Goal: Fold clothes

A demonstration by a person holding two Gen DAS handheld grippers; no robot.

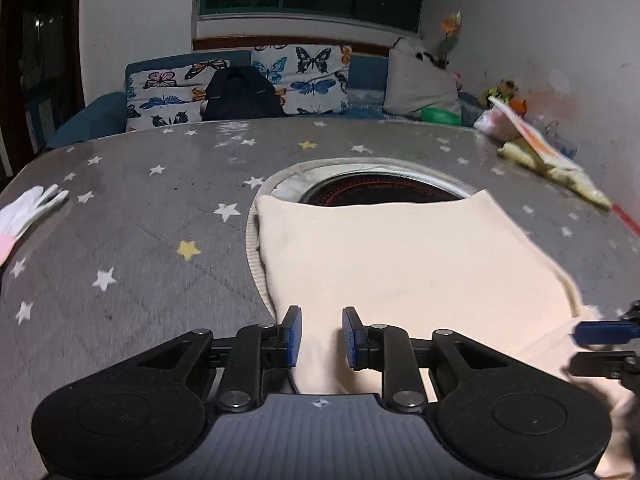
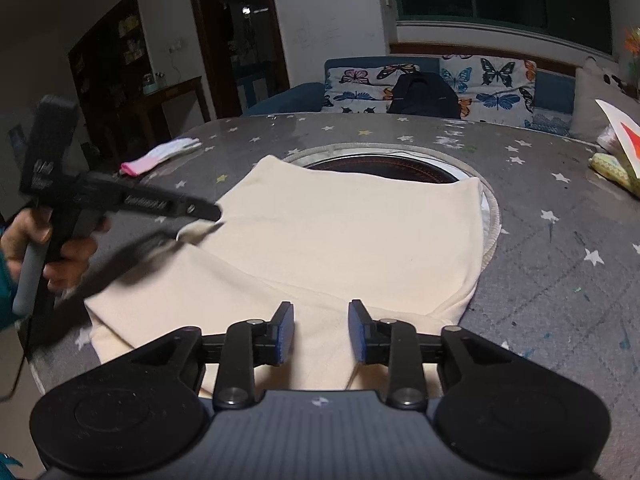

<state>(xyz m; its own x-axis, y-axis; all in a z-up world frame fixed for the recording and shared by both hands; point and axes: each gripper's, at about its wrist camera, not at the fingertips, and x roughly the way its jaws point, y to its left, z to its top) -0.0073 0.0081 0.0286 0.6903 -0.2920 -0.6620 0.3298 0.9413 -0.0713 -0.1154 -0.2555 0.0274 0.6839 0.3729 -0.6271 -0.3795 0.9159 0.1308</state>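
A cream garment (image 1: pixel 400 248) lies folded on the grey star-print table (image 1: pixel 140 220), its far edge over the round opening in the middle. My left gripper (image 1: pixel 322 336) is at the garment's near left part, with cloth running up between its blue pads. In the right wrist view the left gripper (image 2: pixel 218 219) has a lifted bit of the cream garment (image 2: pixel 340 232) pinched at its tips, and a person's hand (image 2: pixel 60 248) grips its handle. My right gripper (image 2: pixel 322 332) stands open just above the near edge of the garment, with nothing pressed between the pads. The left wrist view shows the right gripper (image 1: pixel 576 346) at the right edge.
A round opening with a dark heater (image 1: pixel 384 190) sits mid-table. A white glove with a pink cuff (image 2: pixel 160 156) lies far left. Snack bags and a paper (image 1: pixel 552 160) lie at the far right. A sofa with butterfly cushions (image 1: pixel 240 84) stands behind the table.
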